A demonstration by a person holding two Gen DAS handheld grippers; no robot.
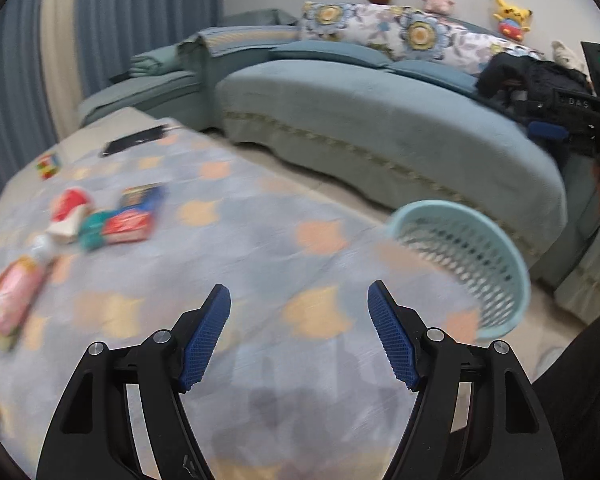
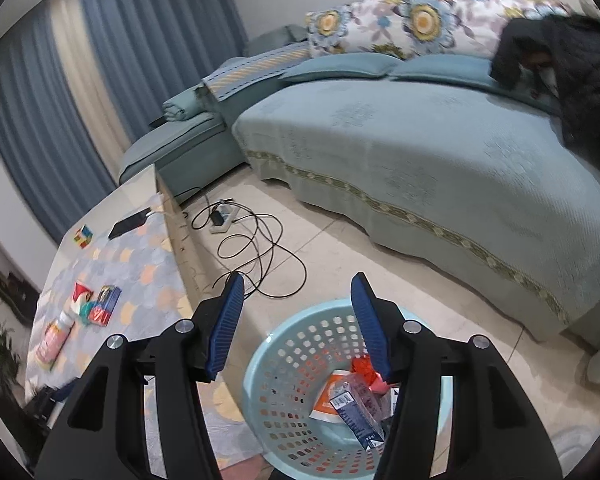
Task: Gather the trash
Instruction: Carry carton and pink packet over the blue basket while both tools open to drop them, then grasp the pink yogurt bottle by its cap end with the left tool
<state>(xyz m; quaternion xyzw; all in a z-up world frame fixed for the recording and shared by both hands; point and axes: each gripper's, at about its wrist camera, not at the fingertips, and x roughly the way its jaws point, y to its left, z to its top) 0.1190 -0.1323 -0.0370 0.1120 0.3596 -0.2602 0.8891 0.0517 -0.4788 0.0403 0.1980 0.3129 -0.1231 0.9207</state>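
On my left wrist view, my left tongs [image 1: 299, 306] stand wide with ribbed blue pads and nothing between them, over a scalloped grey-and-peach cloth [image 1: 260, 248]. Crumpled packets [image 1: 116, 220], blurred beyond reading, lie ahead to their left; the perforated pale-blue basket [image 1: 468, 264] sits to their right.

On my right wrist view, my right tongs [image 2: 297, 294] are half spread and empty, directly above that basket [image 2: 284, 364], which holds wrappers [image 2: 352, 400] with unreadable print.
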